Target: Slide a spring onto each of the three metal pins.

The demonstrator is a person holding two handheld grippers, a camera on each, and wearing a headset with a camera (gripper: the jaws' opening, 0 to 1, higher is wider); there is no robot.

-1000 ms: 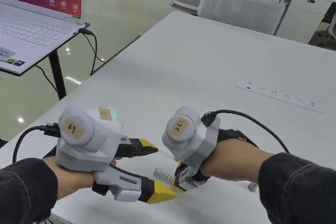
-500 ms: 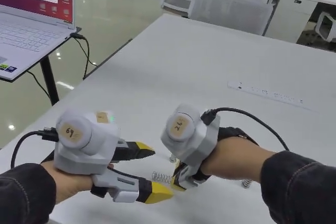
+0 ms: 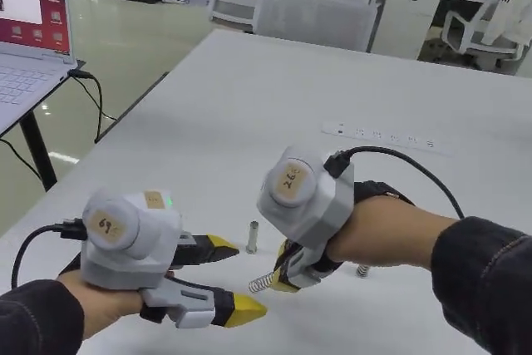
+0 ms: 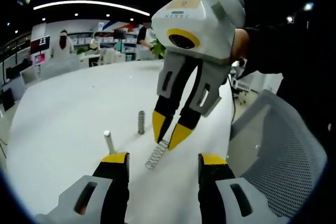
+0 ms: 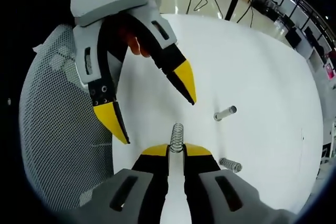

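Since a second ago my right claw (image 3: 278, 282) has tipped, so the spring (image 3: 262, 282) it holds now slants instead of lying nearly level. The pin (image 3: 252, 237), half hidden behind that gripper before, now stands in clear sight.

From the head view, both grippers sit low over the white table (image 3: 332, 81), facing each other. The right claw is almost closed, pinching one end of the spring between its yellow tips. In the left gripper view, the right claw (image 4: 169, 139) points downward, and the spring (image 4: 155, 154) runs from its tips down to the table; I cannot tell whether the lower end touches. In the right gripper view, my own tips (image 5: 177, 153) clamp the spring (image 5: 177, 136), which sticks straight out ahead.

My left claw (image 3: 237, 277) is spread wide and holds nothing. Its own view shows its tips (image 4: 163, 159) on either side of the spring, apart from it. Seen from the right gripper, the left claw (image 5: 153, 109) gapes just beyond the spring's free end.

The pin (image 4: 108, 141) stands upright and bare on the table, near the spring and between the two grippers. In the right gripper view, the pin (image 5: 225, 113) is off to the right of the spring.

A second spring (image 4: 140, 122) stands upright farther back; I cannot tell whether a pin is inside it.
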